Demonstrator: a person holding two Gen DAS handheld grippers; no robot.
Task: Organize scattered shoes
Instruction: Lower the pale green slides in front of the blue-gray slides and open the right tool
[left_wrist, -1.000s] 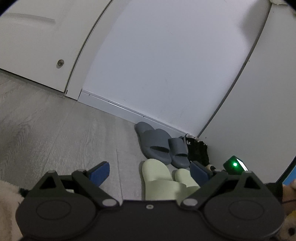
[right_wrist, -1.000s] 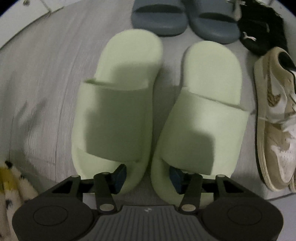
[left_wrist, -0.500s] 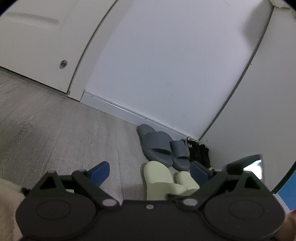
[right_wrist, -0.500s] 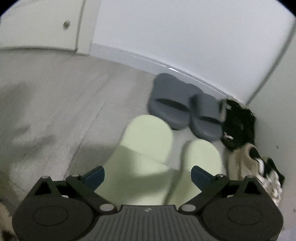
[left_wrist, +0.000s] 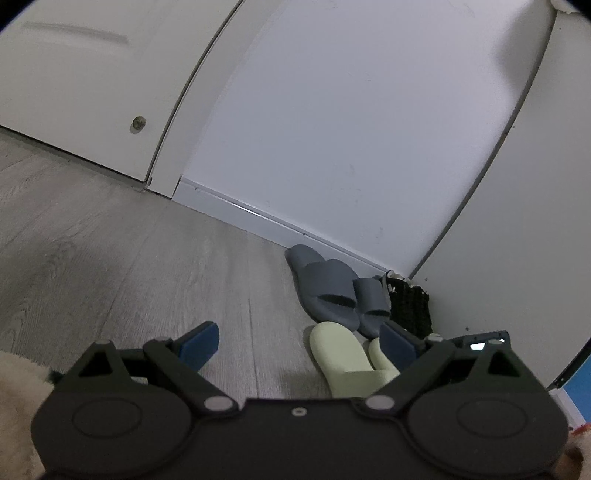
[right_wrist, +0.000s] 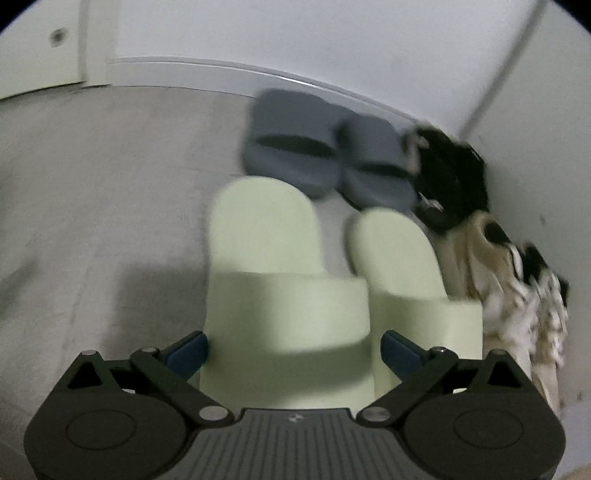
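Landmark: the white baseboard (left_wrist: 258, 218) that runs along the bottom of the pale wall. All places below are told from it.
Grey pair: two soft dark grey rubber slides (left_wrist: 325, 291) sit side by side, just beside the baseboard, toes toward it.
Green pair: two fat pale green foam slides (right_wrist: 280, 280) sit side by side, one row out from the baseboard, right behind the grey pair.
Corner shoes: a black fuzzy shoe (right_wrist: 450, 181) sits where the baseboard meets the side wall. A tan and white lace-up sneaker (right_wrist: 517, 295) lies next to the green pair, farther from the baseboard.
Right tongs: the right gripper (right_wrist: 293, 347) is spread wide and holds nothing. It hangs over the heel end of the green pair, on the side away from the baseboard. This view is blurry.
Left tongs: the left gripper (left_wrist: 299, 345) is spread wide too, with nothing in it. It is up over the grey wood floor (left_wrist: 129, 266), well apart from the baseboard.
Step now: the green pair looks lined up, so I think this pair is done.
Next move: I think the tongs must go find a loose shoe. The sneaker looks a bit crooked, so it may need a pinch at the heel and a gentle turn to face the baseboard.
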